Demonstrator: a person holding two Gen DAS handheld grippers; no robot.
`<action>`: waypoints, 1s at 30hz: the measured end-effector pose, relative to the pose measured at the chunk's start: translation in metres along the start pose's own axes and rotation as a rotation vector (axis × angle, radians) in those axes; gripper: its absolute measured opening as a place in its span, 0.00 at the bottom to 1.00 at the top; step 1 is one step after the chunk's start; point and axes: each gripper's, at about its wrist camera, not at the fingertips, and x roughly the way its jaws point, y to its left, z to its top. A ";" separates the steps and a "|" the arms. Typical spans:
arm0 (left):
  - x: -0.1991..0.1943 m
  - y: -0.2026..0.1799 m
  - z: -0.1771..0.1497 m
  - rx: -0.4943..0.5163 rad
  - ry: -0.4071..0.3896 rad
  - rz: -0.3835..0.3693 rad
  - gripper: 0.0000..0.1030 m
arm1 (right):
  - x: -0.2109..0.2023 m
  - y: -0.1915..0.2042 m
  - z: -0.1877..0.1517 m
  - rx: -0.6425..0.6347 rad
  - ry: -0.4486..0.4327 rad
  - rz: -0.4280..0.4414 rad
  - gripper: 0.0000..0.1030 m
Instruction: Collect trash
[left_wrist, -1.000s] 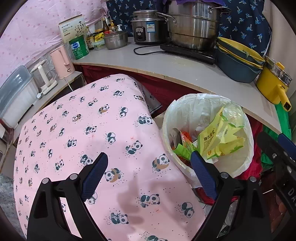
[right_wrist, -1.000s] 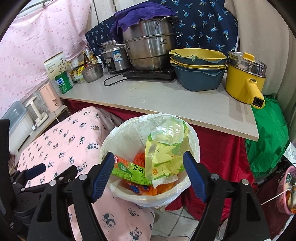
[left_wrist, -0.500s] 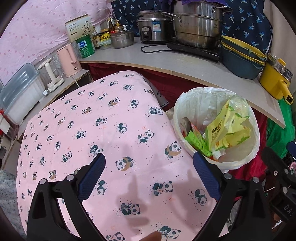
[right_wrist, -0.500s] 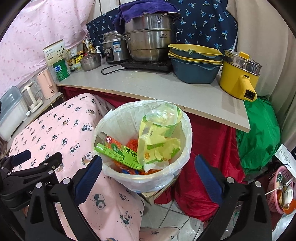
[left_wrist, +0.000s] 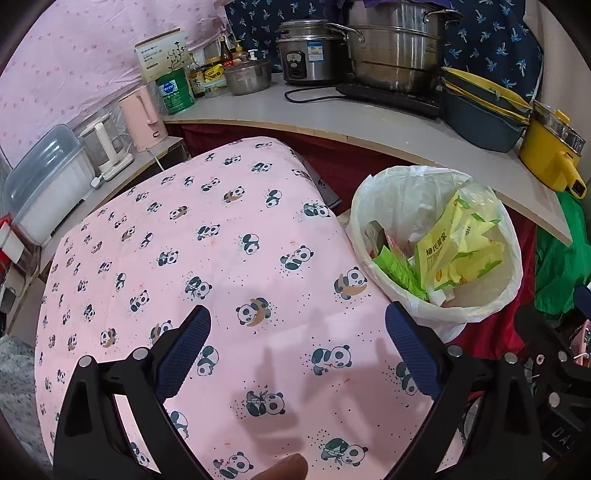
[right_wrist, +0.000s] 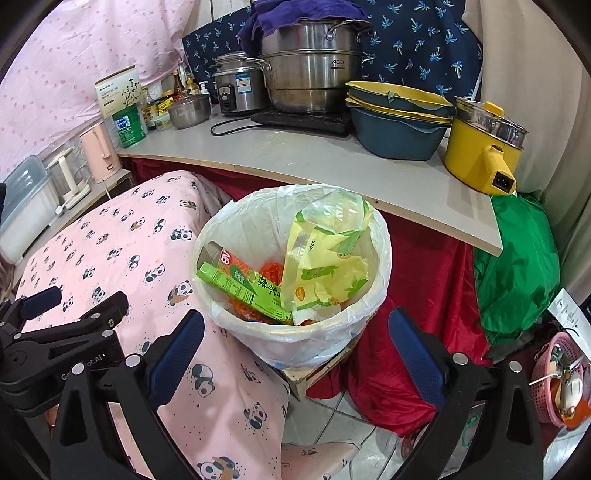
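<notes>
A white-lined trash bin (right_wrist: 295, 336) stands beside the pink panda-cloth table (right_wrist: 110, 258). It holds a yellow wrapper (right_wrist: 325, 266), a green carton (right_wrist: 243, 288) and orange scraps. In the left wrist view the bin (left_wrist: 476, 310) sits at the right, with the yellow wrapper (left_wrist: 458, 251) inside. My left gripper (left_wrist: 295, 347) is open and empty above the cloth (left_wrist: 221, 258). My right gripper (right_wrist: 295, 354) is open and empty, just in front of the bin. The left gripper's body also shows in the right wrist view (right_wrist: 66, 339).
A grey counter (right_wrist: 332, 166) behind the bin carries steel pots (right_wrist: 310, 74), stacked basins (right_wrist: 399, 125), a yellow electric pot (right_wrist: 484, 147) and jars. Red cloth (right_wrist: 417, 332) and a green bag (right_wrist: 517, 266) lie at the right. A pink basket (right_wrist: 561, 384) sits on the floor.
Both grippers have drawn back and up from the bin, which now looks smaller and farther. The right gripper's jaws have spread wider. The trash in the bin has not moved.
</notes>
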 end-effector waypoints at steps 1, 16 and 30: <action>0.000 0.000 0.000 0.000 -0.001 0.001 0.88 | -0.001 0.001 0.000 -0.004 -0.001 -0.002 0.94; -0.005 -0.004 0.001 0.006 -0.019 0.011 0.88 | -0.001 0.003 -0.001 -0.017 0.000 -0.006 0.94; -0.004 -0.005 0.001 0.008 -0.020 0.014 0.88 | 0.002 0.001 -0.002 -0.014 0.005 -0.005 0.94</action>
